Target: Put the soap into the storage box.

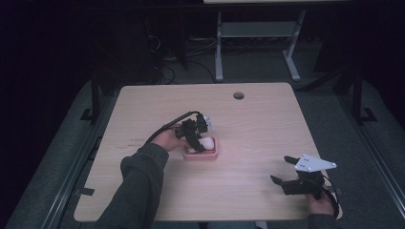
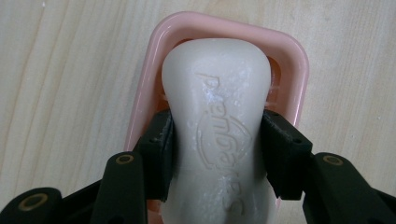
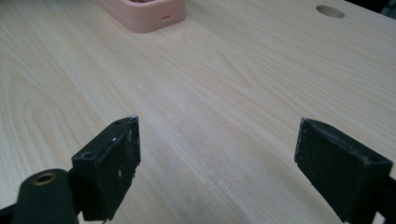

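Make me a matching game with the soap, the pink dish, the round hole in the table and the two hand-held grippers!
Things:
1. soap bar
2. soap dish
3. table hole
4. right hand-held gripper

Descriptions:
A. jaws wide apart with nothing between them
B. white, clamped in the left hand-held gripper over the dish
C. pink, with rounded corners
D. near the far edge of the table

Pairs: 1-B, 2-C, 3-D, 4-A
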### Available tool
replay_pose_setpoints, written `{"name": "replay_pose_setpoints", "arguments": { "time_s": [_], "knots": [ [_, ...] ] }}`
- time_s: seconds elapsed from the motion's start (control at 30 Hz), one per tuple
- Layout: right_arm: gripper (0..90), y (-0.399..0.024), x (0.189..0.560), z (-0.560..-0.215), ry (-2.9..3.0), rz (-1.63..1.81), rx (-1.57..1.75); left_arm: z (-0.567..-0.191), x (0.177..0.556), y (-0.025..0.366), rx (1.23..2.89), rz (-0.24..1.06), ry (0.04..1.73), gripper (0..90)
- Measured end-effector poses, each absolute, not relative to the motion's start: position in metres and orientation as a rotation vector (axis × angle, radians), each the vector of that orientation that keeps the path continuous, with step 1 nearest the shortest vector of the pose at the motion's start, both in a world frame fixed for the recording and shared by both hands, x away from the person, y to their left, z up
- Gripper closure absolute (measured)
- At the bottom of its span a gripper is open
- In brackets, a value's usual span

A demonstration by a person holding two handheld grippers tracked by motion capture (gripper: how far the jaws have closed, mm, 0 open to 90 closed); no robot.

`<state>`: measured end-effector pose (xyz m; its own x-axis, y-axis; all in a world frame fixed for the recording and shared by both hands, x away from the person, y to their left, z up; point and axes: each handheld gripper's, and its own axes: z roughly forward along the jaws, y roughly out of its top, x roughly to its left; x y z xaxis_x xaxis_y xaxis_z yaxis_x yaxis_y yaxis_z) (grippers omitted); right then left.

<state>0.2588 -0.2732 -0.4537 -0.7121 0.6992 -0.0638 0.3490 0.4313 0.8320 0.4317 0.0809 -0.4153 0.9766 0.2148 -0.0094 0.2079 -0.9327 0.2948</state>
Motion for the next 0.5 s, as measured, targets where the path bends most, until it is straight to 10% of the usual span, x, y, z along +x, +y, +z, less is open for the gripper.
{"name": "replay_pose_setpoints", "arguments": {
  "time_s": [0.5],
  "knots": [
    [13.6,-0.2727,0.2590,-0.4540,2.291,1.190,0.888,-0.4192,0.4321,0.0797,2.833,0.029,0.308,49.2]
  ]
}}
